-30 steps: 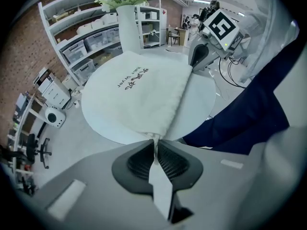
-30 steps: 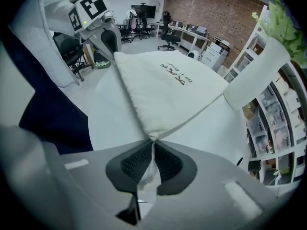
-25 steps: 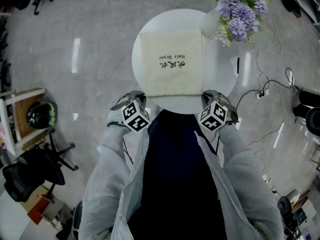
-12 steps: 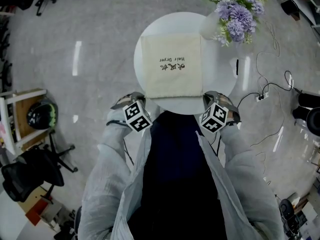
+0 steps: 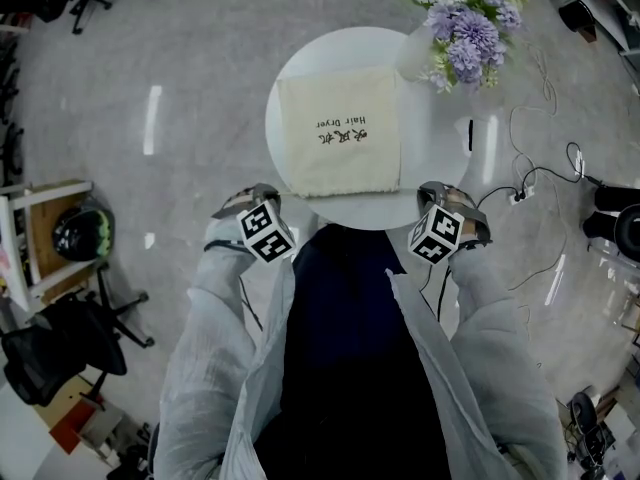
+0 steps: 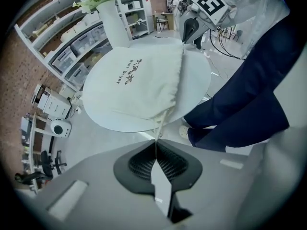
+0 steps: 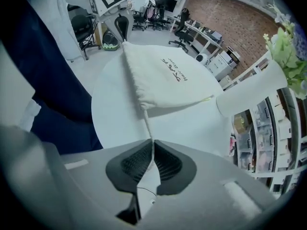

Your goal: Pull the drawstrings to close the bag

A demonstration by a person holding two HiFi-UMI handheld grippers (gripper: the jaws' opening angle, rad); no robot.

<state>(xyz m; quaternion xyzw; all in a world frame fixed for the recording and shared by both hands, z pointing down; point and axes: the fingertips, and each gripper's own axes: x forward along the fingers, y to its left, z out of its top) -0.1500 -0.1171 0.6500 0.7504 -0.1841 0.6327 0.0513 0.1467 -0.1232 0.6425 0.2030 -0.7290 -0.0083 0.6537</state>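
Bag [image 5: 338, 133] flat on round table [image 5: 437, 153], mouth gathered at near edge. L gripper [image 6: 156, 146] off near-left edge, jaws pinched tight on left drawstring [image 6: 159, 126]. R gripper [image 7: 152, 145] off near-right, clamped on right drawstring [image 7: 145, 121]. Both cords straight. Flowers [image 5: 465, 28] at table's far right.

A round white table [image 5: 432, 168] sits at 12 o'clock from the person, with a cream bag [image 5: 340, 158] flat on it, its print upside down. Flowers [image 5: 465, 23] in a white vase [image 5: 415, 53] stand at the table's 1 o'clock rim. The left gripper [image 5: 262, 200] hangs just off the rim at 7 o'clock, the right gripper [image 5: 435, 193] at 5 o'clock, each by a near corner of the bag; each drawstring is too thin to make out. Cables [image 5: 530, 183] trail on the floor at 3 o'clock
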